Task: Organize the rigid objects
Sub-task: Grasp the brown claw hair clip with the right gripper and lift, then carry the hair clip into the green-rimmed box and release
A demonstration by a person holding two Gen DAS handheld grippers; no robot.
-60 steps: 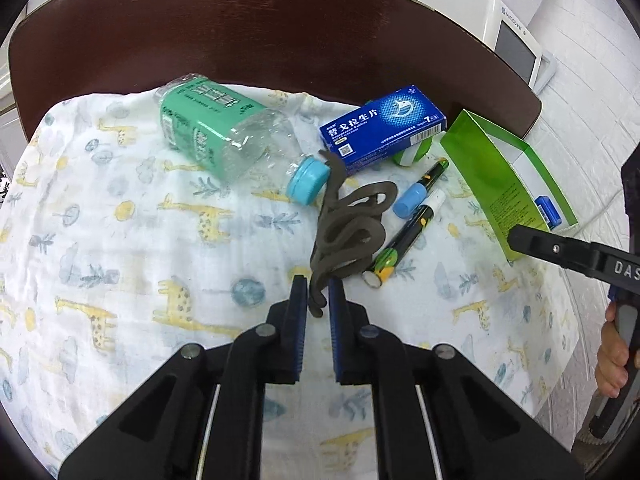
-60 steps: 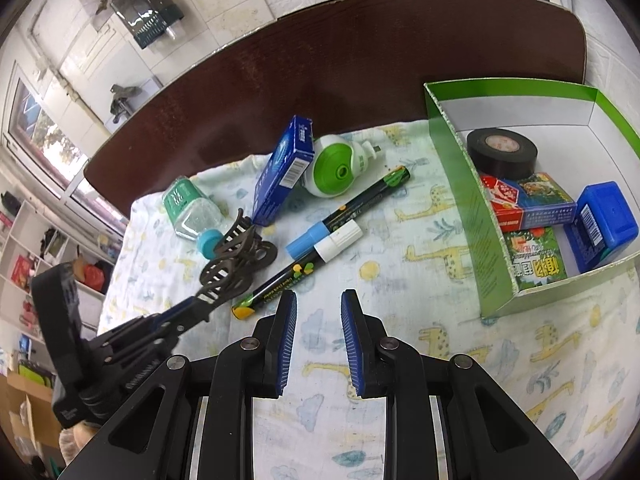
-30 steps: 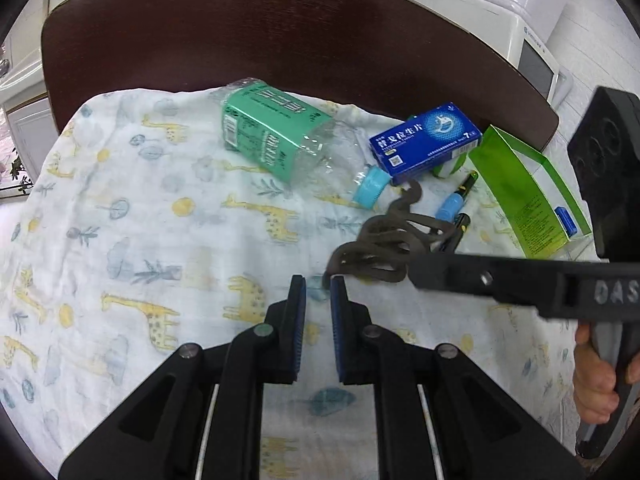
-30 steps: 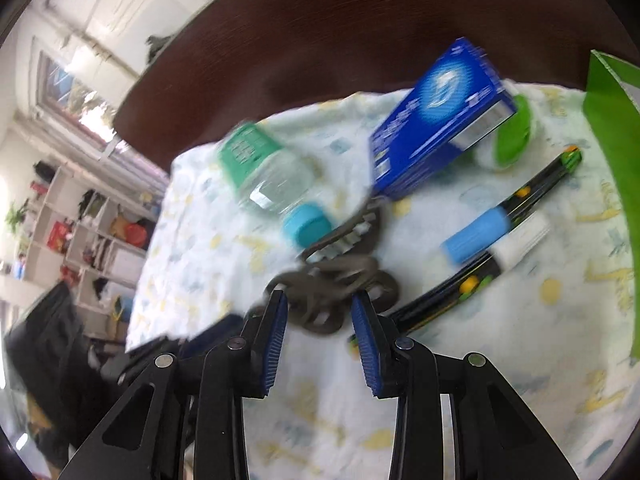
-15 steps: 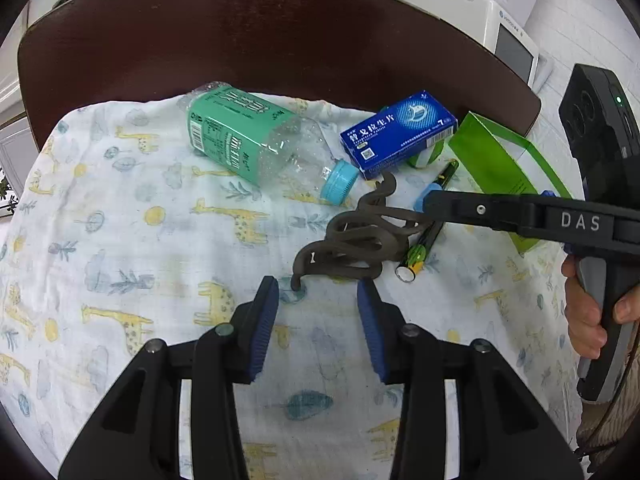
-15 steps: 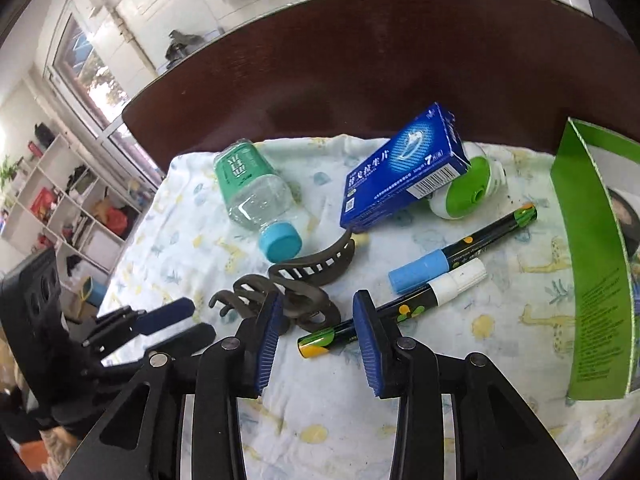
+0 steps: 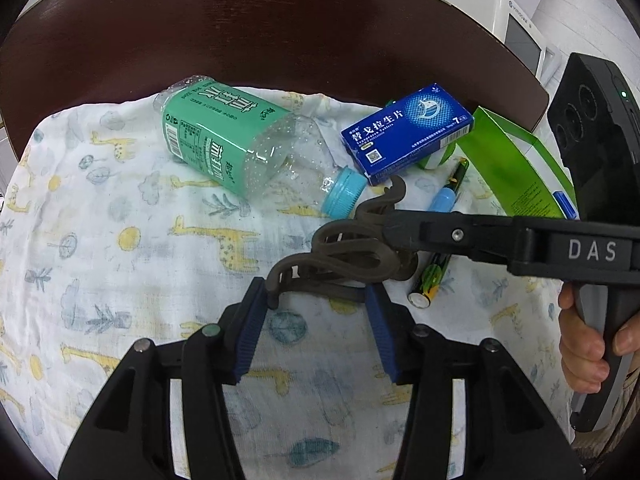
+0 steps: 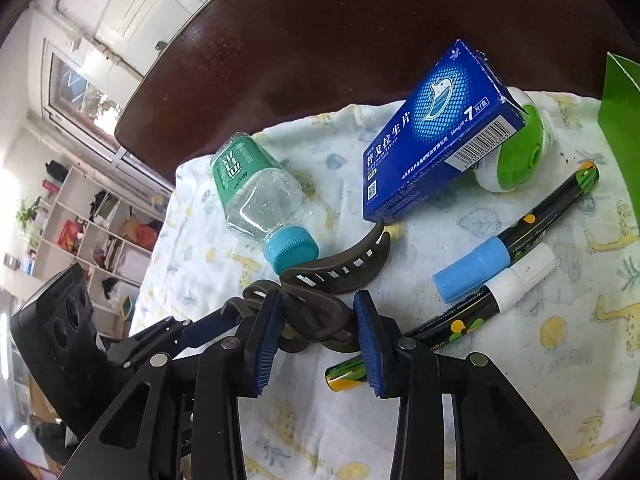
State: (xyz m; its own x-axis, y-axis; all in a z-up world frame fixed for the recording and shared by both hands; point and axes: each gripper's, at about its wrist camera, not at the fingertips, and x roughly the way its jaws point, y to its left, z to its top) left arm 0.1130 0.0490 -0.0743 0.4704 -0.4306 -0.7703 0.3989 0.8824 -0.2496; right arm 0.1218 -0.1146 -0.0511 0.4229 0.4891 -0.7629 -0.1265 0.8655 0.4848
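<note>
Step in hand: grasping brown plastic hair claw clip (image 8: 320, 304) on giraffe-print cloth (image 7: 120, 240). Right gripper (image 8: 316, 328) and left gripper (image 7: 316, 312) both spread, straddling clip. Next: closing right, lifting toward green cardboard box (image 7: 516, 172).

Left gripper (image 7: 316, 300) jaws spread around brown hair claw (image 7: 344, 252); right gripper (image 7: 394, 236) reaching onto claw

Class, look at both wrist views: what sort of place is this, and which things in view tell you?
Probably a home room: a giraffe-print cloth covers a dark wooden table, cluttered open shelves stand by a window, and a white appliance sits behind.
</note>
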